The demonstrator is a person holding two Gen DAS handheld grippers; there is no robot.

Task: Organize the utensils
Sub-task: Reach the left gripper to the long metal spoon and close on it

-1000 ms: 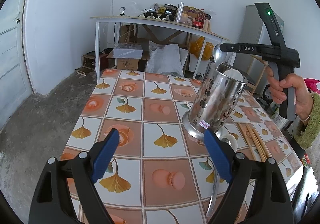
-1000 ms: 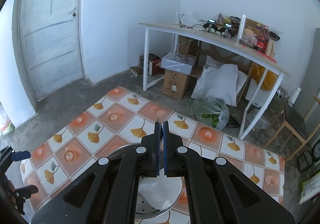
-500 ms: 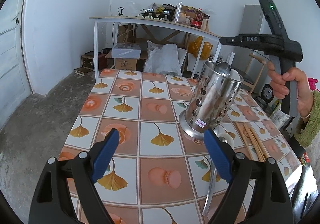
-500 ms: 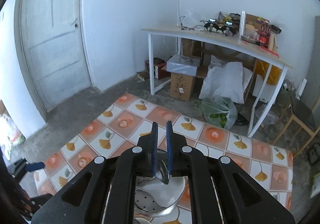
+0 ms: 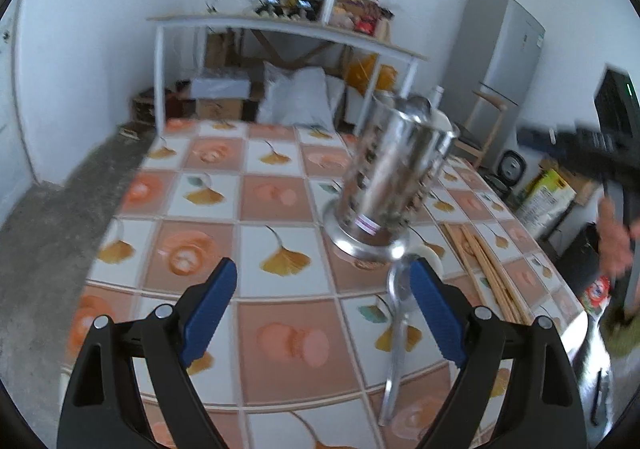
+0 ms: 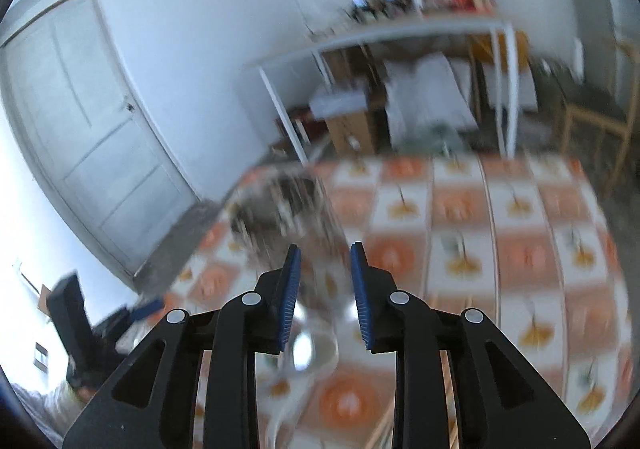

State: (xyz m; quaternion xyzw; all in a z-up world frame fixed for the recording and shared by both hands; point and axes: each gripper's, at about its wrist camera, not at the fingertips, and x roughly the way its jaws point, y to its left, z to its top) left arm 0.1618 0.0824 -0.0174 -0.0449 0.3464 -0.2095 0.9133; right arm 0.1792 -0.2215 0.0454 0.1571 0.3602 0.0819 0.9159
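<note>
So far one spoon (image 5: 416, 105) stands inside the perforated steel holder (image 5: 390, 185) on the tiled table (image 5: 276, 345), its bowl showing above the rim. Both tools are empty: the right gripper (image 6: 325, 283) has just been parting its blue pads, with nothing between them, and the left gripper (image 5: 320, 301) hovers with fingers spread wide. Left to do, I judge: the metal spoon (image 5: 398, 333) lying flat just in front of the holder, a white spoon (image 5: 426, 255) beside its base, and the wooden chopsticks (image 5: 486, 273) nearby.
</note>
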